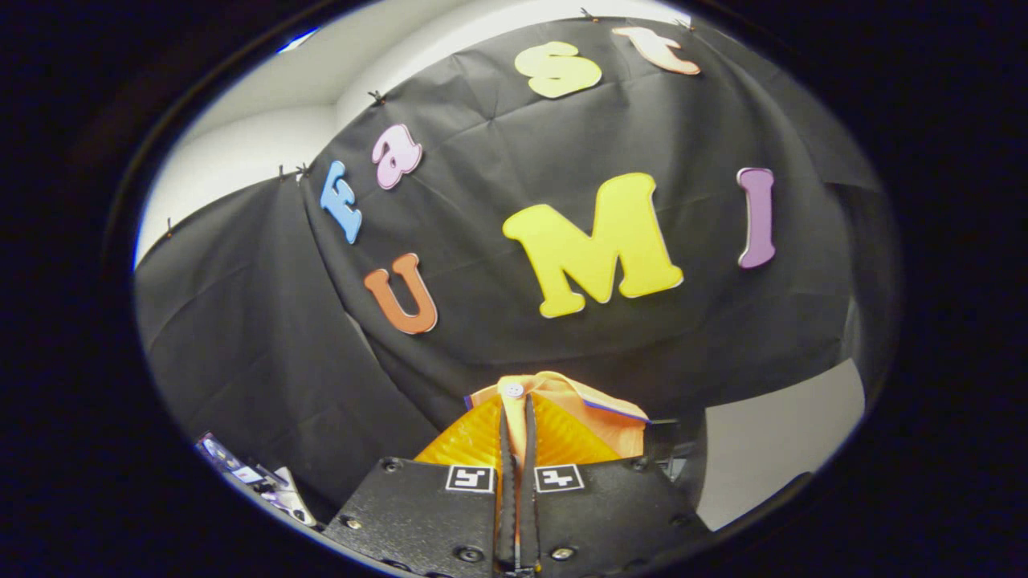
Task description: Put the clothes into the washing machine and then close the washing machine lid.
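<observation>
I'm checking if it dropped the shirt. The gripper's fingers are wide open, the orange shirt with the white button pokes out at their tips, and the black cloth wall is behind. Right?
Not quite. In the gripper view the gripper is shut on the orange shirt, not open. The white button and the black cloth wall behind are as you said.

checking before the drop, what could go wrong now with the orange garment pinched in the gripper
1. The gripper is shut on a thin fold of the orange garment near its white button; such a narrow pinch might slip during a fast swing.
2. The gripper points at the black cloth wall, with no washing machine ahead, so releasing now would likely drop the garment outside it.
</observation>
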The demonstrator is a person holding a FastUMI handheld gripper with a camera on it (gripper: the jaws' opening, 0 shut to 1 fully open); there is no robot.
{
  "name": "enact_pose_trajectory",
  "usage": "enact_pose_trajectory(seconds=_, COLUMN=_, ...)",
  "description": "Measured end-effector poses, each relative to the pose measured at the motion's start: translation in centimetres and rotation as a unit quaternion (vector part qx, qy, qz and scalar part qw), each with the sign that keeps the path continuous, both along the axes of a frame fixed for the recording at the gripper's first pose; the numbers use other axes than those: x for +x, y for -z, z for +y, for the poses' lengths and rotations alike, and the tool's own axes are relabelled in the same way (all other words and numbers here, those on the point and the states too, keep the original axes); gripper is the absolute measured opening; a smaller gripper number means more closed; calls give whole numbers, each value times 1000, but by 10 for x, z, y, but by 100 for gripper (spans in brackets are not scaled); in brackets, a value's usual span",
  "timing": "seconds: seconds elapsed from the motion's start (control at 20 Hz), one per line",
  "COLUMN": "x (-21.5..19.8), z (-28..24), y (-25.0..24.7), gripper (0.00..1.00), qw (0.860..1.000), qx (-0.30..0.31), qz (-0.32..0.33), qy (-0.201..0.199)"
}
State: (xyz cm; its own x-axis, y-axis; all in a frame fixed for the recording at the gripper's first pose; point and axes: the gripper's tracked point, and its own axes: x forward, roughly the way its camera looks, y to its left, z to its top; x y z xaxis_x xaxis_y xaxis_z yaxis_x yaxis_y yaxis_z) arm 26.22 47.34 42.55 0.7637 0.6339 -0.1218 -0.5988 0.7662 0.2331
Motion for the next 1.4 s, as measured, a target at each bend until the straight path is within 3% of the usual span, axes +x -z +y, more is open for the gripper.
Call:
enact_pose_trajectory(seconds=0.35, x=44, z=57, y=25, gripper=5, qw=998, qx=6, qz=36, qy=-51)
enact_pose_trajectory(seconds=0.6, x=78, z=80, y=74, gripper=6, qw=996, qx=-26, qz=59, qy=-57)
enact_pose_trajectory(seconds=0.9, x=122, z=81, y=176, gripper=6, qw=989, qx=-69, qz=123, qy=-39)
enact_pose_trajectory(seconds=1.4, x=147, z=63, y=317, gripper=6, qw=968, qx=-134, qz=213, qy=-3)
